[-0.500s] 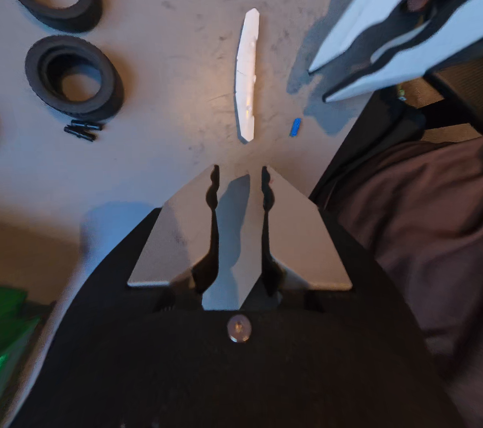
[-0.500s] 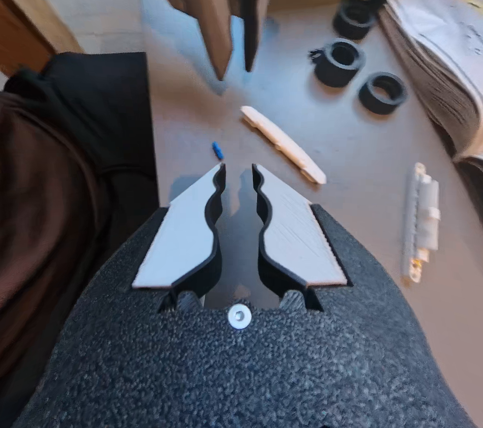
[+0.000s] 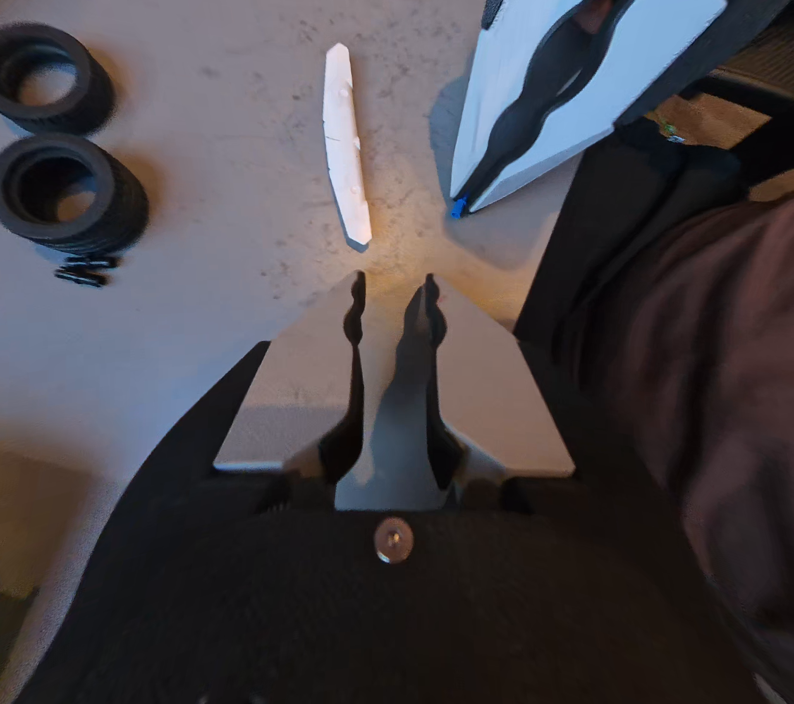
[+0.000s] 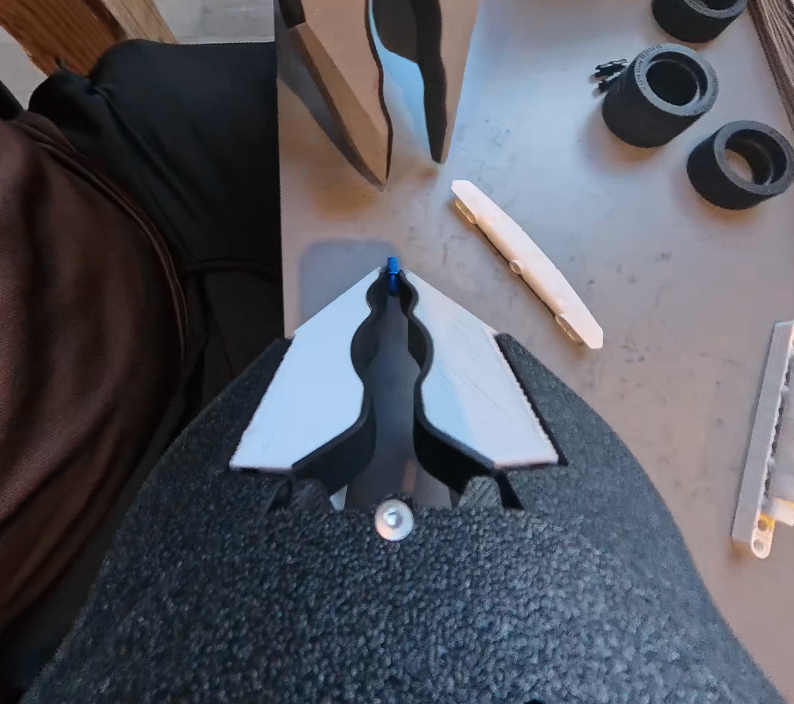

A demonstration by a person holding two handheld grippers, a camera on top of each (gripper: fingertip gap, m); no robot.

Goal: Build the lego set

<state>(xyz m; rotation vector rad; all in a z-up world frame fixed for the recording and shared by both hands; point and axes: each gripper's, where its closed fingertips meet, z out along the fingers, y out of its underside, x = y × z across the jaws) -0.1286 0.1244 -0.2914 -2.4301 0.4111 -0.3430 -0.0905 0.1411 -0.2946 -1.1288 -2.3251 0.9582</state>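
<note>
My right gripper is shut on a small blue pin at its fingertips, close to the grey table's near edge. The same gripper shows in the left wrist view with the blue pin pinched at its tips. A white curved lego piece lies on the table just ahead of my left gripper, which is open and empty. In the right wrist view the white piece lies to the right of the pin, and the left gripper hangs above the table.
Black rubber tyres lie at the left with small black pins beside them. A long grey lego beam assembly lies at the right in the right wrist view. A person's dark clothing lies along the table edge. The gap from one gripper's tips to the other's is roughly 5 cm. From the right gripper's tips to the white curved lego piece is close to 5 cm. Look for it in the right wrist view too.
My right gripper has come down to the table and closed on the blue pin, which lay loose before. My left gripper has moved closer to the white piece and stays open.
</note>
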